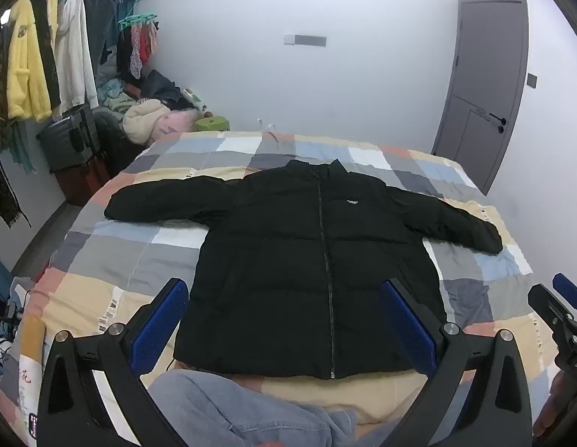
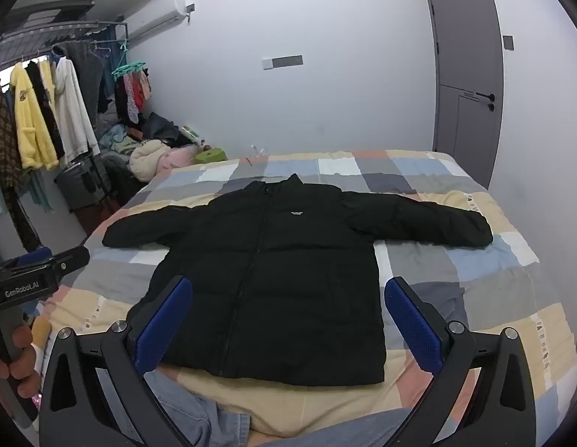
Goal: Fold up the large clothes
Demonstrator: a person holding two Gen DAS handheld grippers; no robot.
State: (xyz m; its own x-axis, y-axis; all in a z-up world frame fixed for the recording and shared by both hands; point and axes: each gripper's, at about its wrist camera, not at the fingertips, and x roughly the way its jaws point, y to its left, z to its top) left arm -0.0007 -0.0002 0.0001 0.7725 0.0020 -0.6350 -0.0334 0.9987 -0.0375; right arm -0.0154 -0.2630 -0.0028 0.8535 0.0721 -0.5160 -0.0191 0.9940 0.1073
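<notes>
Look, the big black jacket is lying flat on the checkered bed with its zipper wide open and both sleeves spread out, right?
Not quite: the zipper is closed, running shut from collar to hem, as the left wrist view shows. The rest holds: the black jacket lies flat on the checkered bed with both sleeves spread out.

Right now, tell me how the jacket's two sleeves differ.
The left sleeve lies nearly level across the bed, while the right sleeve slopes down toward its cuff. The left sleeve's cuff reaches close to the bed's edge; the right sleeve's rests further in on the quilt. Both are black, padded, spread flat and unfolded.
</notes>
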